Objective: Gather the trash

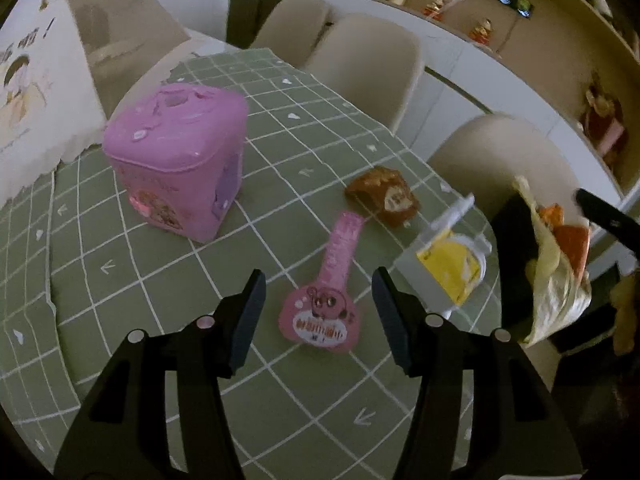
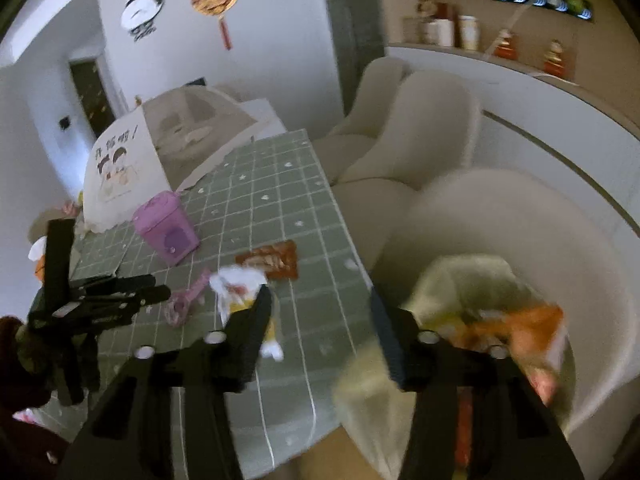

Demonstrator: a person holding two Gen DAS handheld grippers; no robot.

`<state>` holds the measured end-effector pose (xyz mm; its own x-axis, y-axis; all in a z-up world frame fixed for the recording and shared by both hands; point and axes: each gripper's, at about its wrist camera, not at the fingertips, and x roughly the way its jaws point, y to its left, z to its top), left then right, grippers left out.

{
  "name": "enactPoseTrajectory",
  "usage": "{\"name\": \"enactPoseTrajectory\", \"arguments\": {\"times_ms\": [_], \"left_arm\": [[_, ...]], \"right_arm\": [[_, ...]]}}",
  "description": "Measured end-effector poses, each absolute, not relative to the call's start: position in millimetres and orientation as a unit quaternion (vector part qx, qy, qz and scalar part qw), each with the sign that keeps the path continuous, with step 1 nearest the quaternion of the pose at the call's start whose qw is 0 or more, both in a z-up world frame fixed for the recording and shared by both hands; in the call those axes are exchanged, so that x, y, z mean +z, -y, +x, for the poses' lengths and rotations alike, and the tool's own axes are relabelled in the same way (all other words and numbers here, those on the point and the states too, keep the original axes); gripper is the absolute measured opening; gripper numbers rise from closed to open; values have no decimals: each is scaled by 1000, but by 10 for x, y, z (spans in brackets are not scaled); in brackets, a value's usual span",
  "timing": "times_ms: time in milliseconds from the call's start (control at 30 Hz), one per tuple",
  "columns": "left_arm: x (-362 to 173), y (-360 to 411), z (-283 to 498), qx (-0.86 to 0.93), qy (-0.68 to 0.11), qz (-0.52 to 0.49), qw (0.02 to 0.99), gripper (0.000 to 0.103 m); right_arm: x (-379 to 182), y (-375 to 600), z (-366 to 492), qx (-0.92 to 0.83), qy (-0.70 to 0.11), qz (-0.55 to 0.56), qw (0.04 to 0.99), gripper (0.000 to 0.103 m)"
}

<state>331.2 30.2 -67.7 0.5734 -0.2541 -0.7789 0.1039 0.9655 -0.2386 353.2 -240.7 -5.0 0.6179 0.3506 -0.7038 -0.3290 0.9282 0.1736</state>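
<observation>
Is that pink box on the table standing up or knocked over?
Standing upright. The pink box sits flat on the green checked tablecloth with its lid on top; the right wrist view shows the same.

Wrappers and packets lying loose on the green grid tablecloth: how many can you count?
3. A pink guitar-shaped packet lies between the open left tongs; a brown crumpled wrapper beyond it; a white-and-yellow carton at the table edge. Others may be hidden.

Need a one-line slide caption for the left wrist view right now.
Open left gripper poised over a pink guitar-shaped wrapper on the green grid tablecloth, pink lidded box behind.
</observation>
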Motion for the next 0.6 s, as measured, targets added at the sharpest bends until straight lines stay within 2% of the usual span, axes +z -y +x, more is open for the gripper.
{"name": "enactPoseTrajectory", "arguments": {"times_ms": [33, 100, 167, 333, 467, 533, 600], "left_arm": [[-662, -315, 3315, -98, -449, -89, 883, 53], [-643, -353, 3314, -89, -451, -101, 882, 53], [-648, -416, 3310, -75, -462, -110, 877, 53], [-606, -550, 3285, -54, -470, -116, 874, 53], [-580, -633, 3264, -45, -468, -126, 873, 53], [-595, -655, 3265, -43, -470, -130, 872, 53], [-605, -664, 3254, -48, -470, -134, 871, 53]], "right_arm": [[-94, 2315, 3700, 198, -406, 17, 892, 41], [-266, 2173, 4032, 221, -438, 47, 870, 32], [-498, 2050, 4297, 223, -470, 59, 852, 29], [-900, 1762, 4591, 203, -511, 8, 835, 28], [-929, 1699, 4572, 226, -493, -4, 840, 29], [-875, 1685, 4594, 253, -476, 2, 842, 31], [-819, 1636, 4637, 281, -464, -2, 840, 43]]}}
